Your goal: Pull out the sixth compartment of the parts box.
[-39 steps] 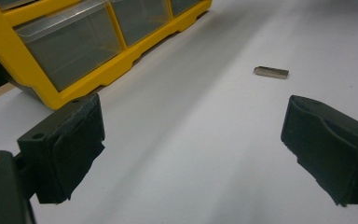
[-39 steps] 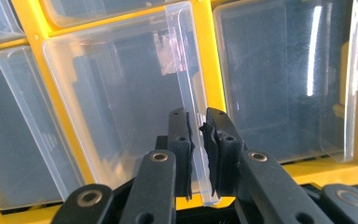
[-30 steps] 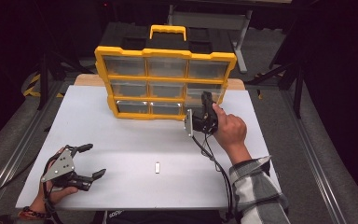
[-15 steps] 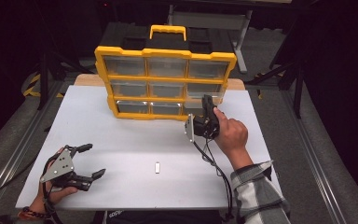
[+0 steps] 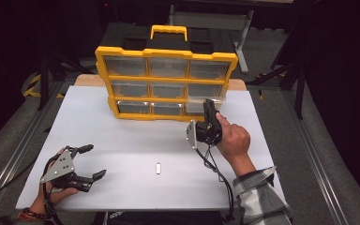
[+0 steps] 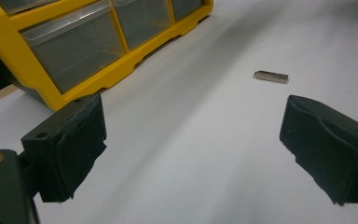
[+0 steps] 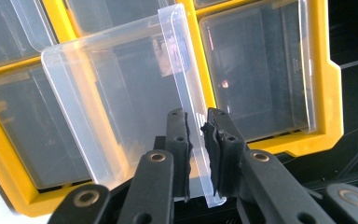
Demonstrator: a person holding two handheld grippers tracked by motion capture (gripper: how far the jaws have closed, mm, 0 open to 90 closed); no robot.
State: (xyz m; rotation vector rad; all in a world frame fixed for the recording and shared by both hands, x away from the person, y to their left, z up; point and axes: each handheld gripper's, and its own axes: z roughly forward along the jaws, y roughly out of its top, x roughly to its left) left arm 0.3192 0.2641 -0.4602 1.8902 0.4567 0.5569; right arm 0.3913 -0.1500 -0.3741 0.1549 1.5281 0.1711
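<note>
A yellow organizer (image 5: 166,53) with clear drawers stands at the back of the white table (image 5: 122,136). Its bottom-right drawer (image 5: 196,107) is drawn out a little. My right gripper (image 5: 207,105) is shut on that drawer's front lip. In the right gripper view the clear drawer (image 7: 121,93) tilts out of the yellow frame (image 7: 324,93), and the two pads of my right gripper (image 7: 196,135) pinch its lip. My left gripper (image 5: 93,161) rests open at the table's front left, nothing between its jaws. A small metal piece (image 5: 158,168) lies on the table, beyond my left gripper (image 6: 196,149).
In the left gripper view the metal piece (image 6: 271,76) lies ahead and to the right, with the organizer's bottom row (image 6: 74,46) at the upper left. Dark stands and a frame surround the table. A cable (image 5: 215,168) trails from the right gripper.
The right hand has drawn back a little toward the near side, and the bottom-right drawer has come out with it. The left gripper has stayed put.
</note>
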